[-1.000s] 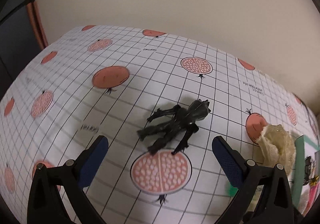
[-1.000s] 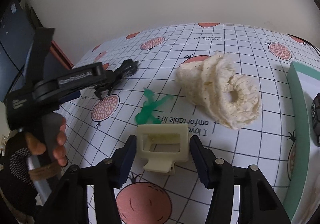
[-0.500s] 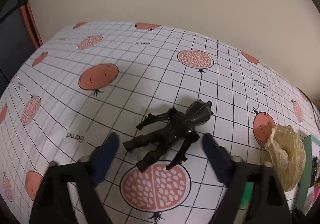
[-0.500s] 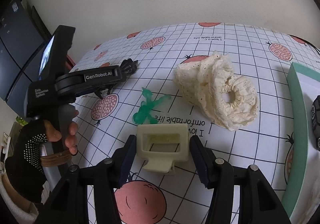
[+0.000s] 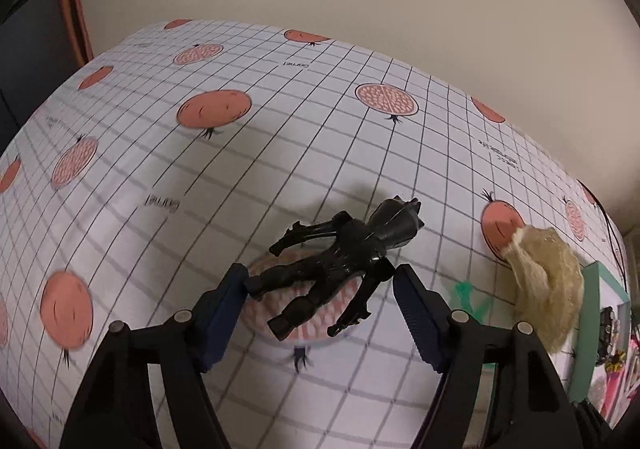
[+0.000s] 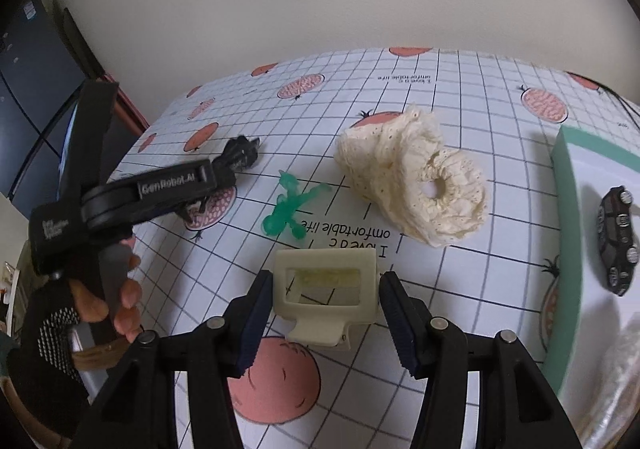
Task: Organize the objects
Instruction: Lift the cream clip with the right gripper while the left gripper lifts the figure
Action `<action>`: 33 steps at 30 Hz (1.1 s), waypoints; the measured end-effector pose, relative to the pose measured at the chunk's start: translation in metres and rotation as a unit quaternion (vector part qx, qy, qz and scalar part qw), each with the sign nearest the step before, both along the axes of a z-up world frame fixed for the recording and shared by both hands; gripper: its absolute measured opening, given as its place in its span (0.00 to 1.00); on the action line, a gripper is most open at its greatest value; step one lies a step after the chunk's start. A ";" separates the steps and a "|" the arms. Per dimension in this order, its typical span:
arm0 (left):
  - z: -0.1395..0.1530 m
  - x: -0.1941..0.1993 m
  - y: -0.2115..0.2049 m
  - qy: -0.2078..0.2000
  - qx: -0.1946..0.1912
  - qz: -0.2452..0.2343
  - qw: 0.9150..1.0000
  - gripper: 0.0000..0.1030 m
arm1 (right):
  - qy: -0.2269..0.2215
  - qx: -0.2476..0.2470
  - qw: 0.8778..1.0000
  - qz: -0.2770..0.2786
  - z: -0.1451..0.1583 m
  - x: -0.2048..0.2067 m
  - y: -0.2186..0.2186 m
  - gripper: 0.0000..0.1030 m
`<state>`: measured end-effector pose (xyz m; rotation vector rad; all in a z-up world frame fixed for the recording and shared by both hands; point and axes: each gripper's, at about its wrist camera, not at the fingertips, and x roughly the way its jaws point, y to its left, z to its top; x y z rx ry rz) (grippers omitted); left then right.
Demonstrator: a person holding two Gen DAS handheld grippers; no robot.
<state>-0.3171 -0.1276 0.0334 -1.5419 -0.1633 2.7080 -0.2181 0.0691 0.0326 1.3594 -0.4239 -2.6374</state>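
Left gripper (image 5: 320,289) low over the tablecloth (image 5: 280,137), jaws spread wide on either side of the black toy figure (image 5: 340,261); left pad looks to be at one foot, right pad just beside the other arm, contact can't be confirmed; figure lies flat on its back across a printed fruit. From the right wrist view a gloved hand (image 6: 80,301) grips the left gripper's handle; green toy figure (image 6: 290,207) lies on the cloth to the right of it; cream lacy fabric bundle (image 6: 416,189) further right. Right gripper (image 6: 324,301) clenched on a cream plastic clip (image 6: 326,289), both pads pressed on its sides. Teal-rimmed box (image 6: 564,249) at far right with a dark toy car (image 6: 616,237) inside.
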 end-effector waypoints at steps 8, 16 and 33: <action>0.009 0.041 -0.004 -0.004 0.015 0.022 1.000 0.74 | 0.018 0.027 0.999 0.013 0.028 0.023 0.005 0.56; 0.025 0.079 -0.015 0.008 0.027 0.041 0.999 0.73 | 0.038 0.031 0.999 0.001 0.054 0.045 0.025 0.56; 0.047 0.110 0.036 0.032 0.052 0.012 0.998 0.74 | 0.029 0.034 0.994 -0.102 0.071 0.091 0.141 0.56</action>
